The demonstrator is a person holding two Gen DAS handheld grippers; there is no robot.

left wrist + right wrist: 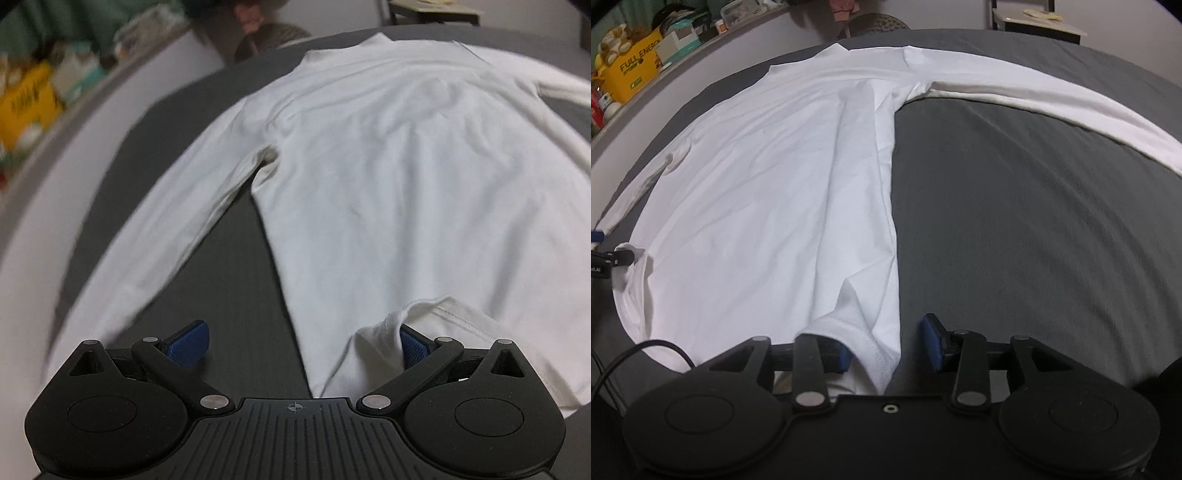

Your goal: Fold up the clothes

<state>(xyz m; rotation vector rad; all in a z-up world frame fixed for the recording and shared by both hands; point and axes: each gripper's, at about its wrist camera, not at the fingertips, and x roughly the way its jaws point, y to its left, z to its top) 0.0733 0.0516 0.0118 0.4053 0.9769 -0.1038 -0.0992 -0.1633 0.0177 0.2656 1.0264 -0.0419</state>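
- Lying spread on the grey bed [1015,206], the white shirt [388,177] is seen back-up with its collar far from both grippers and its sleeves [155,240] stretched out to the sides.
- The left gripper [295,343] is seen with jaws wide apart; only its right pad [412,345] touches a bunched corner of the hem [454,314], so nothing is gripped.
- The right gripper [890,347] is also open: the other hem corner lies between the jaws, against the left pad [844,356], while the right pad stands clear of it.
- A fold started now is judged likely to fail, since no cloth is pinched on either side.
- If only one layer is caught, the hem could be dragged askew and fresh creases pulled into the body.
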